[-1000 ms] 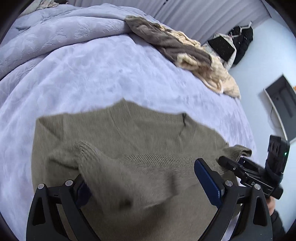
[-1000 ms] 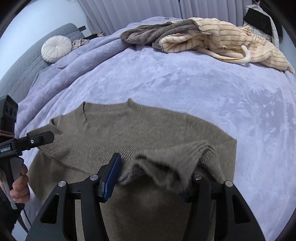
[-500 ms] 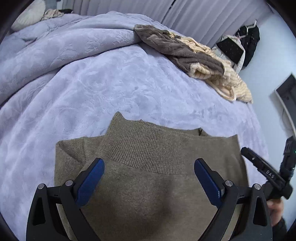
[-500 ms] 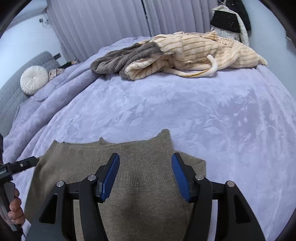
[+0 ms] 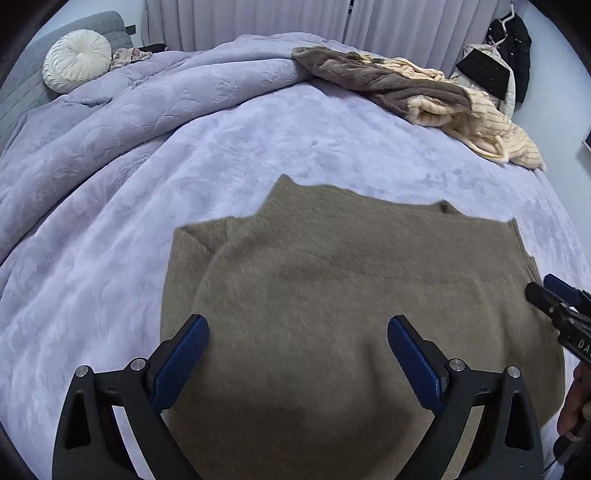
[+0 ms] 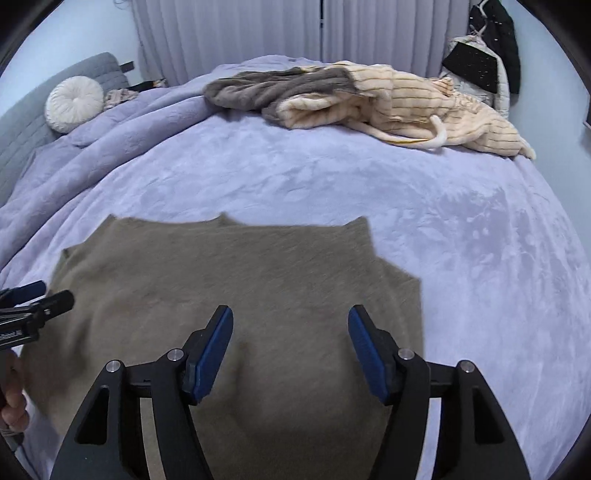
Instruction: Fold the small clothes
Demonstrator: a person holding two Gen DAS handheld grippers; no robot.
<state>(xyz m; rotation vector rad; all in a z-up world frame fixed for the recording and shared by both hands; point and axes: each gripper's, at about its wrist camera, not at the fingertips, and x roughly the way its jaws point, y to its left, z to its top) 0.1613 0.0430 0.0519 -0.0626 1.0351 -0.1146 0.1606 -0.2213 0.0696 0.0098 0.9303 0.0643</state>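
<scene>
Soft, fuzzy, olive-brown knit sweater lying flat on the bed, folded into a wide blocky shape. Long side running left to right, with two small pointed corners poking up along the far edge (one near the left, one near the right in the right wrist view). Near part hidden under both tools.

Left gripper just above the near part of the sweater, blue ridged fingers spread wide apart, holding nothing. Right gripper the same, blue fingers parted and empty, over the near right part of the sweater. Black frames with shiny round bolts on both.

Bed covered in a plush pale-purple blanket with a bumpy, crinkled pattern, bunched into thick rolls on the far left. On the far side, well apart from the sweater, a heap of clothes: a furry grey piece on the left and a cream ribbed piece with thin stripes on the right. Round white pleated cushion with a button middle, against a grey quilted headboard at the far left. White pleated curtains behind the bed. Dark clothes hanging at the far right.
</scene>
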